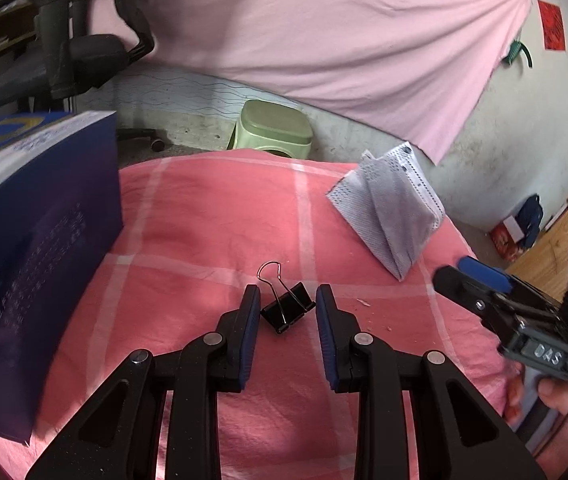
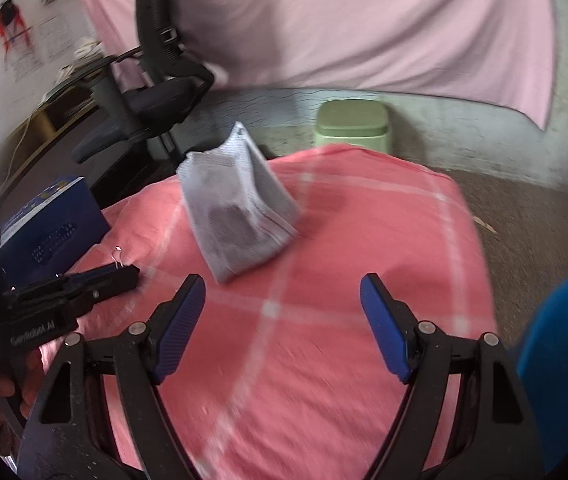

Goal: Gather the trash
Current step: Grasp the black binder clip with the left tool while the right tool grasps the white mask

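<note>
My left tongs (image 1: pixel 287 300) stand narrowly parted around a black binder clip (image 1: pixel 287 307) lying on the pink checked desk (image 1: pixel 212 224), pads beside it, not pressing. My right tongs (image 2: pixel 283 292) gape wide and hold nothing. The crumpled grey face mask (image 2: pixel 236 204) lies just beyond them, with a blue box (image 1: pixel 40 248) at the left.

Pink sheet (image 1: pixel 324 32) hangs across back wall, gathered at 1 pinned corner upper right. Pale, scuffed wall (image 1: pixel 496 128) w/ red paper squares (image 1: pixel 552 26). Grey concrete floor (image 2: pixel 544 216), wood flooring at far right. Black office chair (image 1: pixel 64 52) at left, green plastic stool (image 1: pixel 272 128) near wall. Soft daylight, no hard shadows.
</note>
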`<state>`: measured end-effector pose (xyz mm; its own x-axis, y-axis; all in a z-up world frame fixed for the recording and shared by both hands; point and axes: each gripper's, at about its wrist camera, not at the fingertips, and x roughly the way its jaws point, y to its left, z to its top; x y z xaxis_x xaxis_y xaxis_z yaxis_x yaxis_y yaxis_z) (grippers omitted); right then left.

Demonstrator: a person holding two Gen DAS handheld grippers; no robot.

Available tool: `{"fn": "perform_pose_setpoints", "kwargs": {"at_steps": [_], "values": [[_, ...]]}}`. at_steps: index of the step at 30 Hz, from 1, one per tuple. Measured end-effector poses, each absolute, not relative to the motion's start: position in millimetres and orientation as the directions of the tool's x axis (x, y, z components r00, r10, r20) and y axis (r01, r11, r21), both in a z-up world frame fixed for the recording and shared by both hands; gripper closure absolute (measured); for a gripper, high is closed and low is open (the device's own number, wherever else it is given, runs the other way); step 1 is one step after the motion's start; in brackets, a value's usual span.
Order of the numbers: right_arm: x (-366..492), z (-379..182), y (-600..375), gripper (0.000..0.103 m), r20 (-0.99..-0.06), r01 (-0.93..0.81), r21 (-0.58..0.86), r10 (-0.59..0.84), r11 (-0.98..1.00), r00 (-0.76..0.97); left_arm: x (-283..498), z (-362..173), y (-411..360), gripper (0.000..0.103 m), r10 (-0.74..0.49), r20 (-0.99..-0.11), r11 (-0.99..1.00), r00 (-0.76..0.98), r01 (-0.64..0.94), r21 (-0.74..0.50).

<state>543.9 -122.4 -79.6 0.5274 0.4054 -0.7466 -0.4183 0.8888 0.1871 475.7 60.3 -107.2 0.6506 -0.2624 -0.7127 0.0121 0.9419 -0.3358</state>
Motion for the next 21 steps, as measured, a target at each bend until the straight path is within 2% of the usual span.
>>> {"fn": "perform_pose_setpoints", "kwargs": {"at_steps": [4,10,13,18,21], "values": [[556.2,-77.6,-103.1,0.010,-0.745,-0.479,0.158,0.422,0.864,0.516,479.1,-107.7,65.3,0.079,-0.277,-0.710,0.934,0.648,0.009,-0.356],[572.1,-92.1,-80.5,0.010,-0.794,-0.508,0.115,0.386,0.854,0.470,475.1,-105.8,59.2,0.079,-0.277,-0.708,0.933,0.650,0.006,-0.360],[569.8,-93.3,-81.6,0.014,-0.797,-0.501,0.102,0.371,0.860,0.476,474.6,-105.8,59.5,0.079,-0.276,-0.707,0.933,0.651,0.005,-0.360],[570.5,-91.0,-93.0,0.045,-0.783,-0.468,0.145,0.391,0.872,0.484,473.8,-103.9,57.0,0.079,-0.264,-0.709,0.939,0.654,0.006,-0.344],[568.0,-90.9,-102.7,0.053,-0.774,-0.447,0.200,0.420,0.872,0.473,470.1,-99.9,53.0,0.079,-0.245,-0.711,0.946,0.659,0.002,-0.324]]}}
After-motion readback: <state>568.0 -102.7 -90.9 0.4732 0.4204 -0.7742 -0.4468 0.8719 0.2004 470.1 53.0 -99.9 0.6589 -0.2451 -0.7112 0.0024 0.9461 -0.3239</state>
